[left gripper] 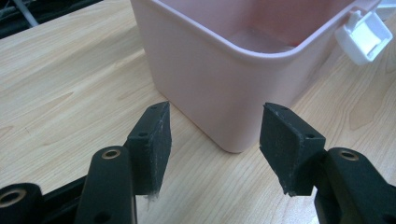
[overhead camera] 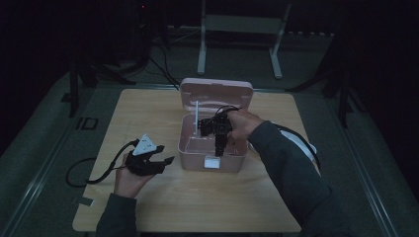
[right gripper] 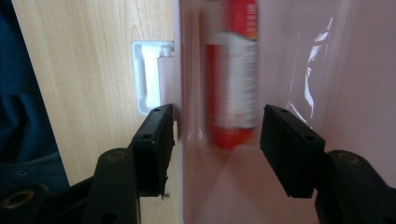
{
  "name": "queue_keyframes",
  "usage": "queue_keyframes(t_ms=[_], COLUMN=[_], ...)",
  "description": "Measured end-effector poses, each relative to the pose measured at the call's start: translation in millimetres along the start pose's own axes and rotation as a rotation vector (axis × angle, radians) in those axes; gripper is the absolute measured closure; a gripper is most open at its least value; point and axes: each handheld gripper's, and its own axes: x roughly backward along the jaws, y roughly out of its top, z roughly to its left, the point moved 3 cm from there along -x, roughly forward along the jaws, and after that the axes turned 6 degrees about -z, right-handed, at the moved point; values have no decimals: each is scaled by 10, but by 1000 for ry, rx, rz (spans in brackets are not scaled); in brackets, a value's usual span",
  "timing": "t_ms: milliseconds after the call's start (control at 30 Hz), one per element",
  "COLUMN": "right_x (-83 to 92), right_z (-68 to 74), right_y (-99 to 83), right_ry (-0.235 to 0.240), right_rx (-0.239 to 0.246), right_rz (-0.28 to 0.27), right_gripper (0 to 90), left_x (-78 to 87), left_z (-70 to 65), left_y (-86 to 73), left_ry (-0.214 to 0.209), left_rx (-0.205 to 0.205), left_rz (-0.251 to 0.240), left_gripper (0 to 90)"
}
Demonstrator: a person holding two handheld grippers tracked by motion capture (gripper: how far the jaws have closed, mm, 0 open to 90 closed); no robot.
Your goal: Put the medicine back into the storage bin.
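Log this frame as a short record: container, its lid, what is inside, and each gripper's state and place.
container: pink box on the wooden table, white latch on its front wall
lid: open, tilted back behind the box
contents: red tube with a white label, blurred, seen inside the box
left gripper: jaws open, nothing between them, beside a box corner
right gripper: jaws open over the box interior, pads not on the tube
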Motion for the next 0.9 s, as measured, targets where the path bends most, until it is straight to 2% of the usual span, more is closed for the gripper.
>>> queue_keyframes(t_ms=[167,367,500,533,700,767,900], right_x=[63,152,240,240,322,327,313], right_z=[-1,-19,-49,-49,-89,-108,-162], right_y=[-40,-177,-389,-389,-676,-774,-1019], right_ry=[-7,-23,-37,-37,-59,-64,-71], right_rx=[-7,-25,-64,-64,-114,-124,-176], right_rz=[-20,-40,-62,-62,-77,-80,-73], right_gripper=[447,447,448,448,449,448,441], left_x=[3,0,-2,-2,5,7,2], left_z=[2,0,-1,-1,3,6,2], left_y=[-2,-3,-4,-4,-3,-3,-6], left_ry=[1,0,1,1,4,4,2], left_rx=[2,3,2,2,1,1,2], left_rz=[-1,-1,-2,-2,-3,-4,1], left_gripper=[434,434,434,433,434,433,433])
